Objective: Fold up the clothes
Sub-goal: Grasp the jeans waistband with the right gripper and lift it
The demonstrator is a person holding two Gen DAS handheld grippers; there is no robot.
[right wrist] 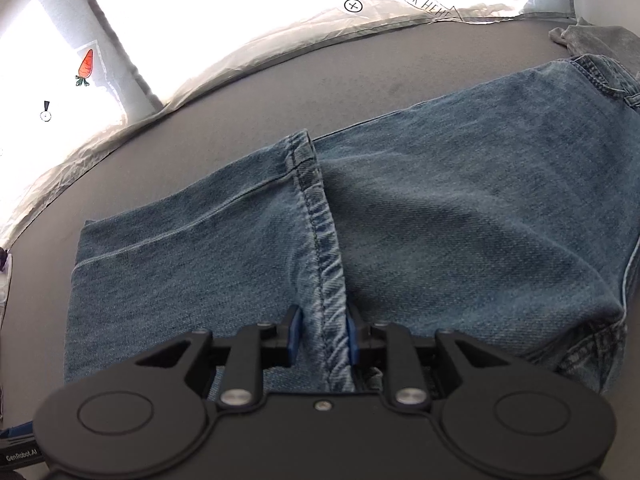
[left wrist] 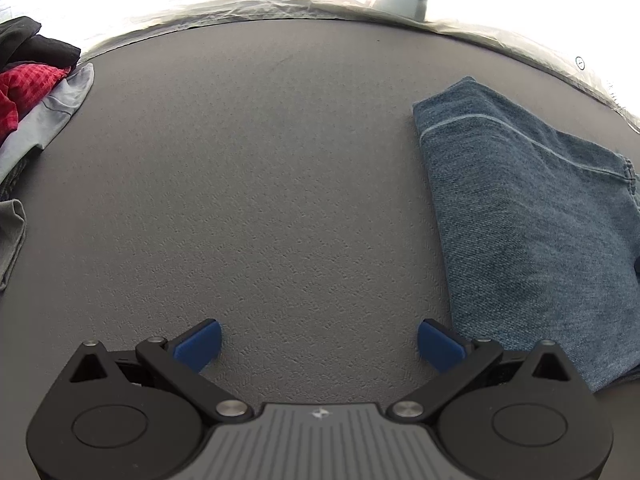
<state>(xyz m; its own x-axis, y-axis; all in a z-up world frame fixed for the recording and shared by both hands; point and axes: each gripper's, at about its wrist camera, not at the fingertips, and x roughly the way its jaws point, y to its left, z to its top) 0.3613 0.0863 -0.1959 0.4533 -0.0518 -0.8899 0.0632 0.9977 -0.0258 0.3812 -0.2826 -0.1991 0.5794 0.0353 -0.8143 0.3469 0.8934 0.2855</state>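
Both claws tilt down over jeans (right wrist: 440, 220).

- In the left wrist view, the folded jeans (left wrist: 532, 216) ran off the right edge, so their far end went unseen.
- The pile of clothes (left wrist: 28, 92) at the left edge was cut off; only parts of dark, red and grey pieces showed.
- Beyond the tabletop (left wrist: 260, 180), glare washed everything out.
- In the right wrist view, the right hand-held gripper (right wrist: 323, 334) body hid the near stretch of the hem (right wrist: 316, 220).
- A grey garment (right wrist: 596, 40) was partly covered by the jeans.
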